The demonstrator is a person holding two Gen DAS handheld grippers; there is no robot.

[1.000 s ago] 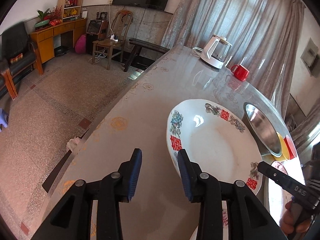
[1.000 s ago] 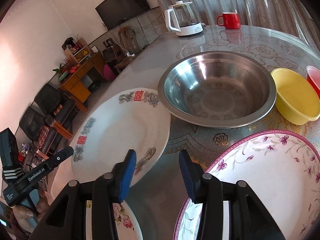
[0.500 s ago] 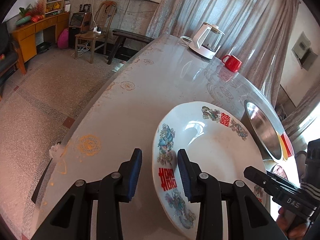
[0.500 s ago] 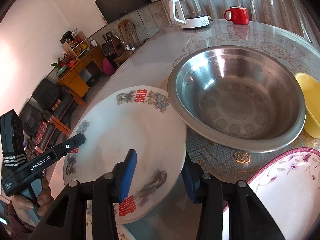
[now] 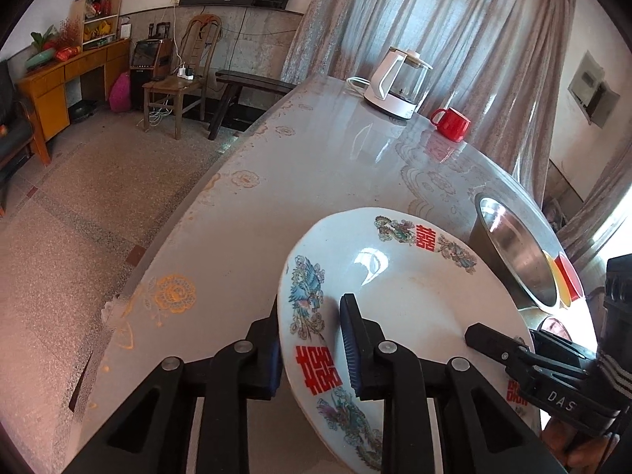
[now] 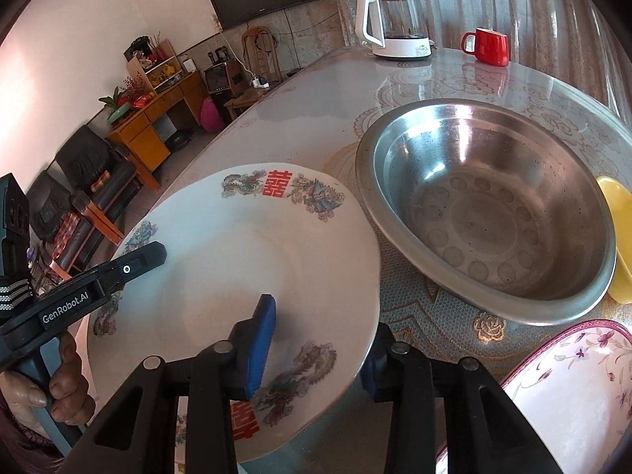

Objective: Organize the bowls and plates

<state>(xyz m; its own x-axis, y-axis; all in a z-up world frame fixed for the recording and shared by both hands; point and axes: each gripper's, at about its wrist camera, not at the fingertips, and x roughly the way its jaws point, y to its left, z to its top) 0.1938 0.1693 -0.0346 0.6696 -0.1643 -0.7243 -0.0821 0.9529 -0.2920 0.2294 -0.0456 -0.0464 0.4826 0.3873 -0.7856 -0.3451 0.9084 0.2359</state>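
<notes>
A white plate [image 5: 414,296] [image 6: 237,260] with red characters and bird prints lies near the table's front edge. My left gripper [image 5: 312,304] straddles its left rim, one finger under the rim and the other on the upper face; the jaws are closing and look pressed on the rim. My right gripper [image 6: 324,316] straddles the opposite rim, jaws closing with a gap still showing. A steel bowl [image 6: 493,213] [image 5: 513,245] stands just behind the plate. A yellow bowl [image 6: 620,237] sits right of it, and a pink-rimmed floral plate [image 6: 572,387] lies at lower right.
A white kettle [image 5: 399,83] and a red mug [image 5: 450,122] stand at the far end of the glass-topped table [image 5: 316,166]. The table's left edge drops to the floor. A person's hand [image 6: 59,387] holds the left gripper's handle.
Both grippers moved forward onto the white plate, so its rim now sits between each pair of fingers. Both pairs of jaws narrowed.
</notes>
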